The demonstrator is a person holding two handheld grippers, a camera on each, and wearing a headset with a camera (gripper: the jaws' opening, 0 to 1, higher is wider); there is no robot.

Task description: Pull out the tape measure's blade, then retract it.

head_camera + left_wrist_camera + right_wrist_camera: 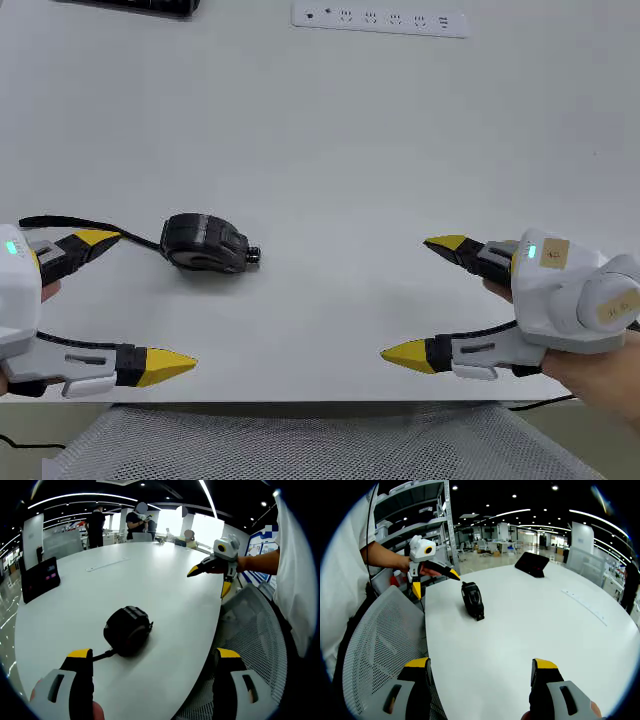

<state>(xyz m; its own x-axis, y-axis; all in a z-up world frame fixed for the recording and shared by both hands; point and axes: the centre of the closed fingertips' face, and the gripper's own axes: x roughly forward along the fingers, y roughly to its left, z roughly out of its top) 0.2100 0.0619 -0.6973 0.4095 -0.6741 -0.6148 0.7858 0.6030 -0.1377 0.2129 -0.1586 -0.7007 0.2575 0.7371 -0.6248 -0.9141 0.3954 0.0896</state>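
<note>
White table (330,150) lies under both grippers. The tape measure (205,243) sits on it, black and round, over on the left side, with its blade tucked in. Its black strap (90,225) runs to one jaw tip of the left gripper (148,300). That gripper's jaws are wide apart and hold nothing. The right gripper (411,298) is well away from the tape measure, its jaws wide too, holding nothing. A power strip (380,19) lies at the far edge.
</note>
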